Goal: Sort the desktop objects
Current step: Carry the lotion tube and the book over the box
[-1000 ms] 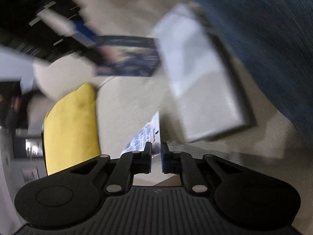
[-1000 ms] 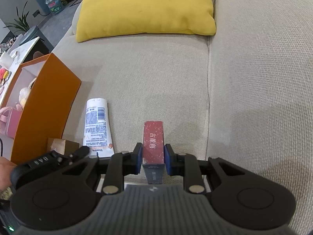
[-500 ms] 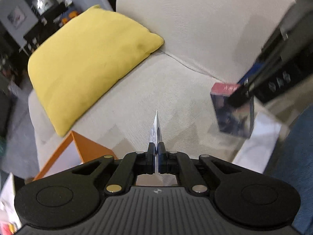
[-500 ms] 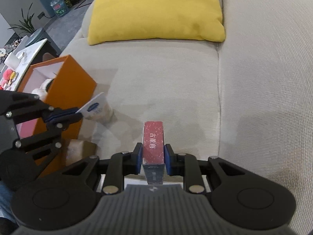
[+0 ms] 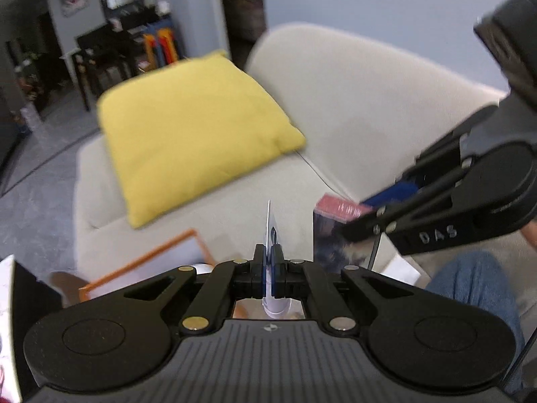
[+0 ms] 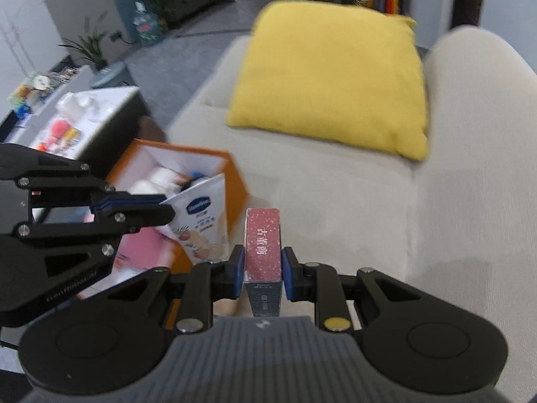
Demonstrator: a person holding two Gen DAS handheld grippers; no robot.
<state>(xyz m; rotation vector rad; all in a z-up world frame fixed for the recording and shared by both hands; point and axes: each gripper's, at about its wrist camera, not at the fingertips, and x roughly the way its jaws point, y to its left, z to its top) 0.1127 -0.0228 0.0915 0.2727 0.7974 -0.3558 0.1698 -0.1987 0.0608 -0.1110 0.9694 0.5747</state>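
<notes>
Tube (image 6: 201, 225), white with a blue oval logo, hangs pinched by its flat crimped end in my left gripper (image 6: 167, 210), whose jaws are pressed flat together on it; it sits in the middle left of the right wrist frame, directly over the open orange box (image 6: 231, 164). Box lies below and just past the tube's hanging cap end, so I judge the drop is nearly lined up, long axis roughly vertical. My right gripper (image 6: 261, 270) pinches a red speckled carton (image 6: 262, 245) by its narrow sides, long axis pointing away up the frame, over the beige sofa seat (image 6: 335, 194), right of the box. Left hand is nearer the box. Left wrist view shows the tube only edge-on at centre, and the box's orange rim at lower left, blurred; its contents possibly soft toys. Yellow cushion (image 6: 332, 74) sits upper centre.
</notes>
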